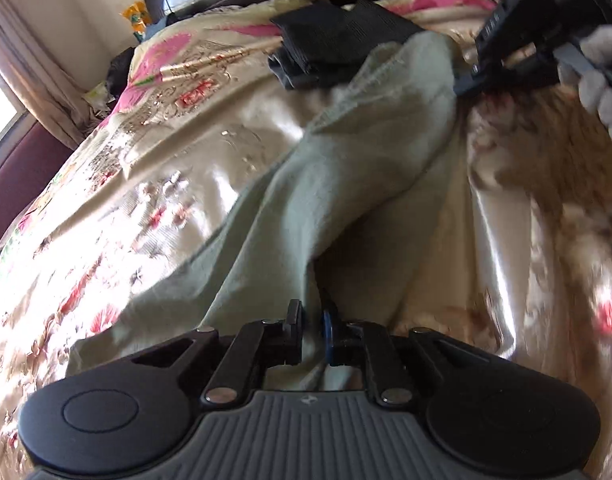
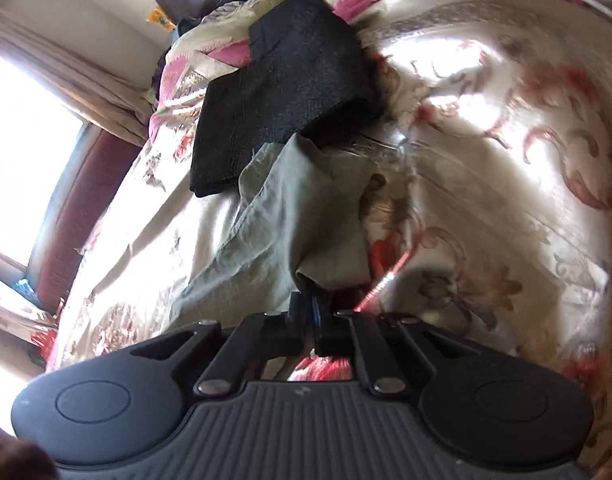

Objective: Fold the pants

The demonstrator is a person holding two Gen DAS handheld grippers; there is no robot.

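Both hand-held grippers, left (image 1: 312, 320) and right (image 2: 308, 308), pinch the green pants (image 1: 346, 168) narrowly.

The pale green pants (image 1: 346, 184) run under the left tool (image 1: 311, 326), which hides their near end. The bedspread (image 1: 546, 208) smears with blur toward the bed's right edge. A folded black garment (image 2: 282, 92) covers the pants' far end.

Black hand-held gripper (image 1: 312, 320), ribbed grey body, white glove (image 1: 602, 80)
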